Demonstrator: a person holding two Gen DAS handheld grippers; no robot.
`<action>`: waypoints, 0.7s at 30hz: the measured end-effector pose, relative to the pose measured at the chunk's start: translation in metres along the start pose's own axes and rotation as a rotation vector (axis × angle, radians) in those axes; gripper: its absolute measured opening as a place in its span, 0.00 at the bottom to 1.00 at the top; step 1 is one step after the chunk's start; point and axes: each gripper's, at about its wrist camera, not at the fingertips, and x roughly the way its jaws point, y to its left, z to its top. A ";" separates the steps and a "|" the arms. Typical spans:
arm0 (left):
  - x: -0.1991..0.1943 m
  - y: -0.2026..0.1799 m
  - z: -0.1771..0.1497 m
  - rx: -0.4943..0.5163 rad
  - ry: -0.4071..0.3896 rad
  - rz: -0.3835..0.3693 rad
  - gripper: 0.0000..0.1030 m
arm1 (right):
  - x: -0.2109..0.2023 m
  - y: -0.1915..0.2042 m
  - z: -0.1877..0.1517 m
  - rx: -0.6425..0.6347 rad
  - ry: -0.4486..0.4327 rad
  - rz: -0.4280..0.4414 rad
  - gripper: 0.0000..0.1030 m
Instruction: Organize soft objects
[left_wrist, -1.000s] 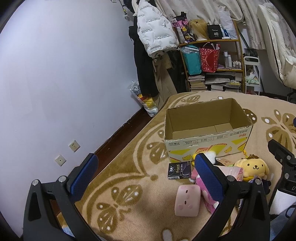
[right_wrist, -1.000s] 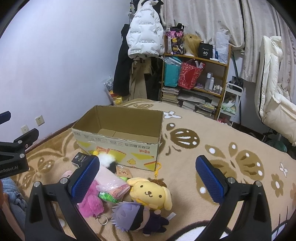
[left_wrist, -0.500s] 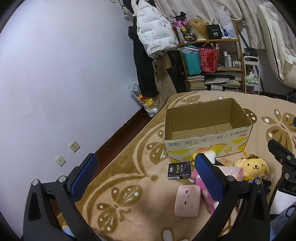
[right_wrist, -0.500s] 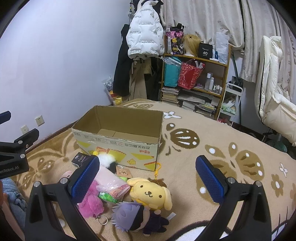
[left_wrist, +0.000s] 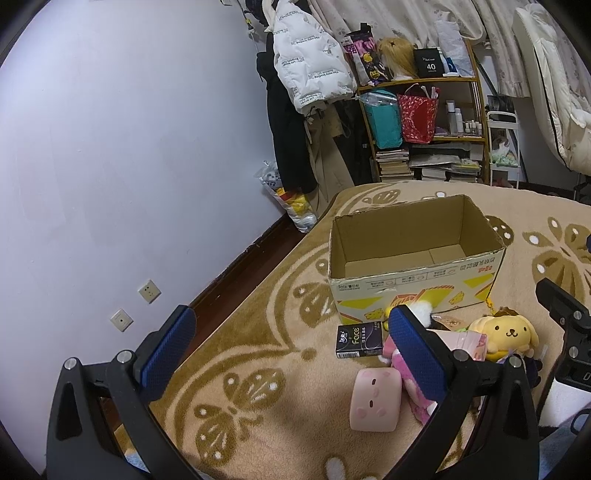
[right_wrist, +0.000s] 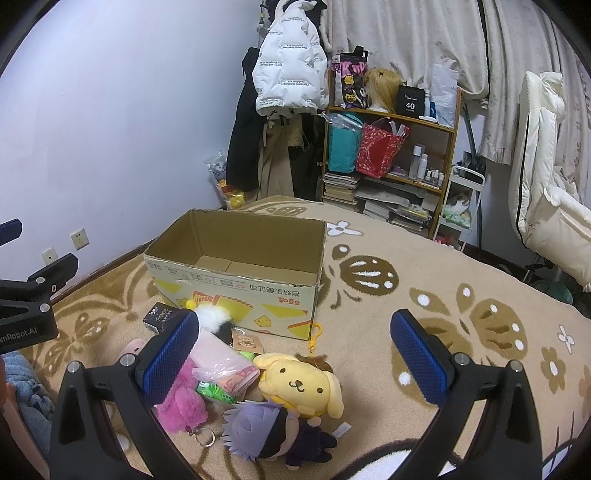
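Below the right gripper (right_wrist: 291, 354), fingers apart, lies the yellow plush dog (right_wrist: 301, 384) (nearer than to the equally spread left gripper (left_wrist: 291, 350)).

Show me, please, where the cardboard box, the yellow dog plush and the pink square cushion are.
cardboard box (right_wrist: 236, 291): right wrist view, on its printed front wall.
yellow dog plush (right_wrist: 295, 384): right wrist view, on its face.
pink square cushion (left_wrist: 375, 400): left wrist view, on its top face.
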 end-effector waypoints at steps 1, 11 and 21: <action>0.000 0.000 0.000 0.000 0.001 -0.001 1.00 | 0.000 0.000 0.000 0.000 0.001 0.000 1.00; 0.003 -0.002 -0.001 0.001 0.011 -0.004 1.00 | 0.003 0.000 -0.003 0.012 0.019 0.007 1.00; 0.025 -0.006 -0.004 0.015 0.091 -0.051 1.00 | 0.021 -0.006 -0.009 0.051 0.125 0.025 1.00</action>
